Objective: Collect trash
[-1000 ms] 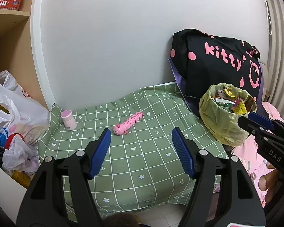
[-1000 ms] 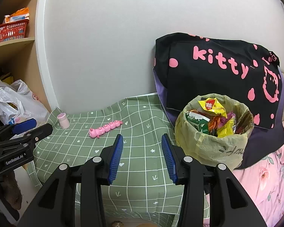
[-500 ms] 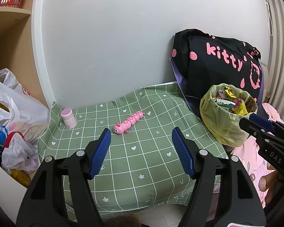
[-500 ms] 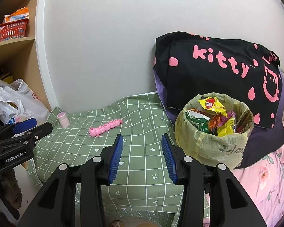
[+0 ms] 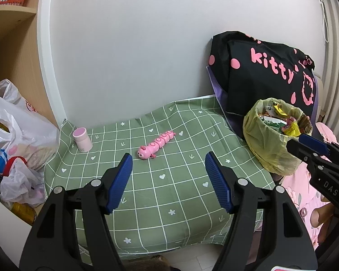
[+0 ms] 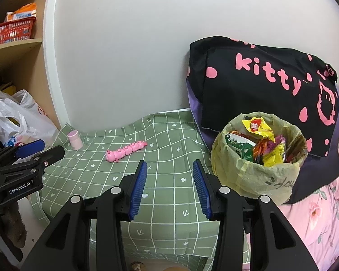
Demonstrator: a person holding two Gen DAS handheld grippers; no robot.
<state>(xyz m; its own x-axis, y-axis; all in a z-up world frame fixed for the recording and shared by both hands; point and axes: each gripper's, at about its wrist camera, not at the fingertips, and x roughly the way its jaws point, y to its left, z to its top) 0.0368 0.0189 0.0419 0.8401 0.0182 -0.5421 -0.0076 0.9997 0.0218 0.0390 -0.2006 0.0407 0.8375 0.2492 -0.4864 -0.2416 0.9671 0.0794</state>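
A bin lined with a yellow-green bag (image 6: 257,171) (image 5: 271,142) stands right of the table, full of snack wrappers (image 6: 262,144) and a green carton. The table carries a green checked cloth (image 5: 169,180) (image 6: 165,158). On it lie a pink caterpillar toy (image 5: 156,144) (image 6: 125,150) and a small pink-capped bottle (image 5: 82,140) (image 6: 75,140). My left gripper (image 5: 168,183) hangs open over the near part of the cloth, nothing between its blue pads. My right gripper (image 6: 169,189) is also open and empty, left of the bin.
A black pillow with pink "kitty" lettering (image 6: 271,85) leans on the wall behind the bin. White plastic bags (image 5: 13,135) crowd the left side under wooden shelves holding a red basket (image 6: 11,31). Pink floral bedding (image 6: 316,214) lies at the right.
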